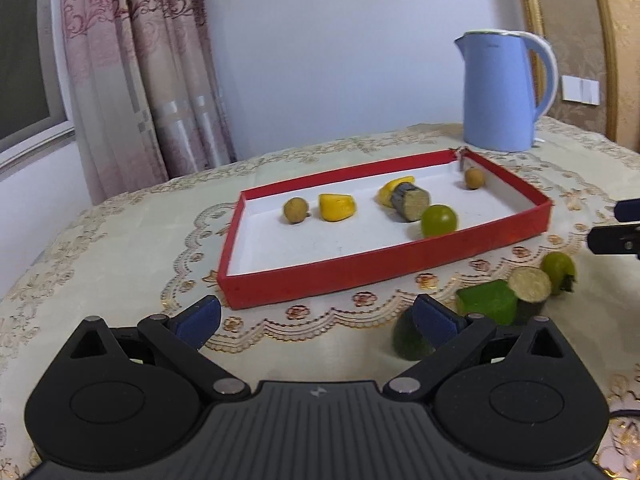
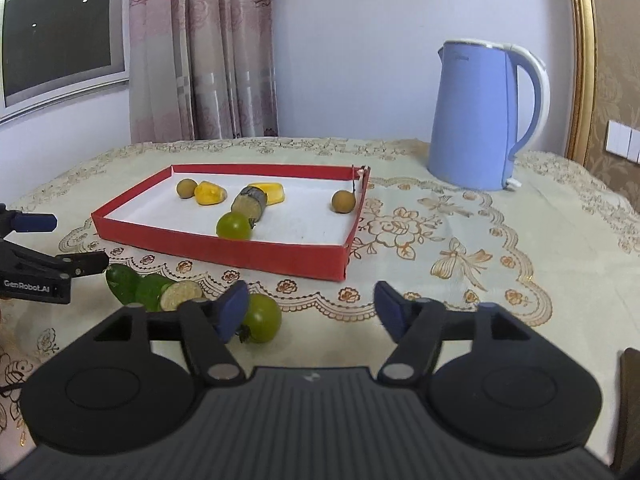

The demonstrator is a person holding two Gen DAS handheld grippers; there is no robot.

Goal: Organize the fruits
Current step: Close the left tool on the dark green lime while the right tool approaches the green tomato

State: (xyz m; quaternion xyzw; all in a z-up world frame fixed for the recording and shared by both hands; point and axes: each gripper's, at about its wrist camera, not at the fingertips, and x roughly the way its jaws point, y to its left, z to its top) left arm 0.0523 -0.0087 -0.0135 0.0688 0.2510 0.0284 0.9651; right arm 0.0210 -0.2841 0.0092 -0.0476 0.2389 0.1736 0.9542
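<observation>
A red tray (image 1: pixel 360 270) (image 2: pixel 224 250) with a white floor holds two brown round fruits (image 1: pixel 296 211) (image 1: pixel 474 178), two yellow pieces (image 1: pixel 337 207), a grey-skinned cut piece (image 1: pixel 410 201) and a green round fruit (image 1: pixel 439 221) (image 2: pixel 234 225). In front of it lie green pieces (image 1: pixel 486 302) (image 2: pixel 150 292), a cut round slice (image 1: pixel 530 284) (image 2: pixel 182 295) and a green round fruit (image 1: pixel 558 267) (image 2: pixel 262 318). My left gripper (image 1: pixel 318 322) is open and empty before the tray. My right gripper (image 2: pixel 312 310) is open and empty, its left finger (image 2: pixel 232 312) next to the green fruit.
A blue kettle (image 1: pixel 502 92) (image 2: pixel 480 116) stands behind the tray on the right. A patterned cloth (image 2: pixel 460 240) covers the table. Curtains (image 1: pixel 132 72) and a window are at the back left. The other gripper shows at each view's edge (image 1: pixel 616 236) (image 2: pixel 36 268).
</observation>
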